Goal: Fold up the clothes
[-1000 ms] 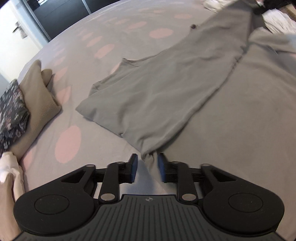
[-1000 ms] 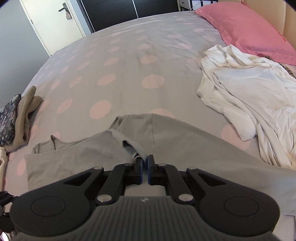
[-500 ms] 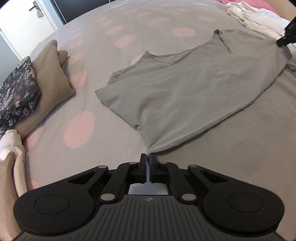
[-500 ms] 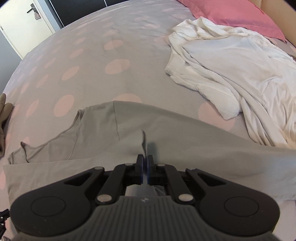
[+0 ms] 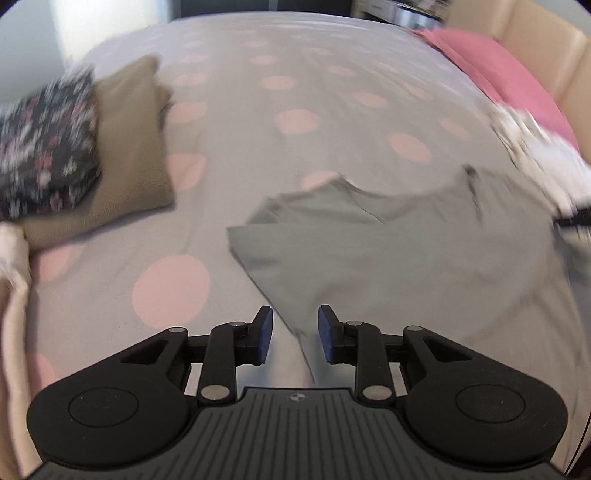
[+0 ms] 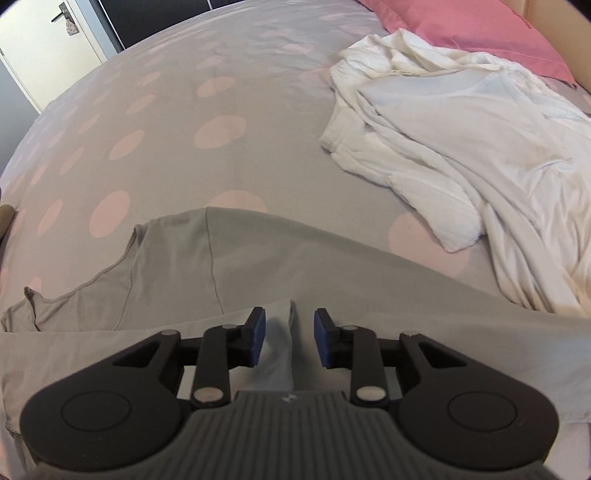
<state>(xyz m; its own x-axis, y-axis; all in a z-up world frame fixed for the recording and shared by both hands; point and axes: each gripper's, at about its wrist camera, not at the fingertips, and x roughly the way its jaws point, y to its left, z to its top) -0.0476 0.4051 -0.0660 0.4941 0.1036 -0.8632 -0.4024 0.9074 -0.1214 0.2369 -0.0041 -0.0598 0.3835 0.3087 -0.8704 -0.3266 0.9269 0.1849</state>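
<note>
Across the grey bedspread (image 6: pixel 155 110) with its pink dots, the grey top (image 6: pixel 258 266) lies spread flat in the near middle, probably so that its edges can be lined up for a fold. White clothes (image 6: pixel 461 155) sit in a loose heap to its right below the pink pillow (image 6: pixel 461 22), seemingly waiting their turn. A tan folded piece (image 5: pixel 129 147) and a dark flowered piece (image 5: pixel 44 140) lie together at the far left in the blurred left wrist view, which reads as a pile of finished items. The left gripper (image 5: pixel 295 334) has just been opening; its blue pads stand apart with a corner of the top between them, not pressed. The right gripper (image 6: pixel 289 338) has likewise just been opening, and a fold of the top's fabric lies loose between its parted pads. Both appear to be letting the cloth go after laying it down. No brand or legible writing shows; only a small emblem on each gripper body, too tiny to read
</note>
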